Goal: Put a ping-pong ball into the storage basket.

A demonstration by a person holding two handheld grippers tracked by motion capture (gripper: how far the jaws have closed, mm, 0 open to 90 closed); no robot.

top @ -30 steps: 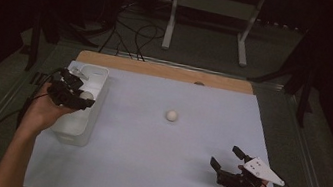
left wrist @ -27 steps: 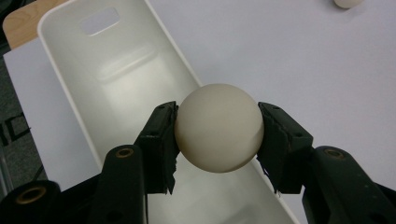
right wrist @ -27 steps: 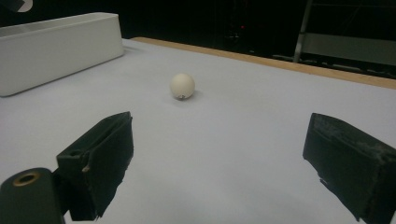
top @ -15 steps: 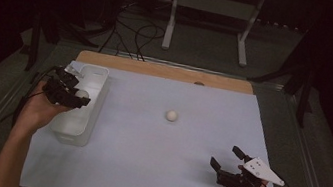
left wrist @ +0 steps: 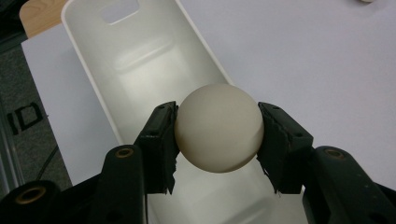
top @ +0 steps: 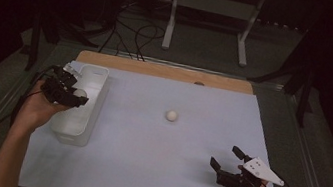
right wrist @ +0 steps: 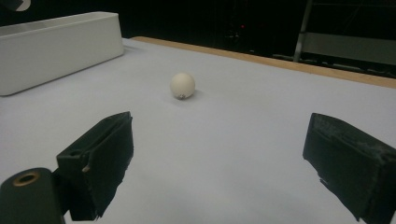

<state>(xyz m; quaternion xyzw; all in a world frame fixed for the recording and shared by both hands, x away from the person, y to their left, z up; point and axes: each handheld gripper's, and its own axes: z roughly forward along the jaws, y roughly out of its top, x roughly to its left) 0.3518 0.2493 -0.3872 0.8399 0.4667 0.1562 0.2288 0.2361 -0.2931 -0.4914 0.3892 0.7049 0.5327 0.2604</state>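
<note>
Ball [left wrist: 218, 127] is sitting clamped between the left tongs [left wrist: 217, 140], hanging over the white bin [left wrist: 140, 60] at the desk's [top: 152, 172] nine o'clock. Placing is in hand; next I judge a release into the bin. Right tongs [right wrist: 219, 163] are gaping wide, facing a second ball [right wrist: 182, 85] at twelve o'clock.

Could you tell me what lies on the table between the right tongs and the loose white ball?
Nothing: in the right gripper view, only bare white table cover stretches from the open right tongs to the ball.
</note>
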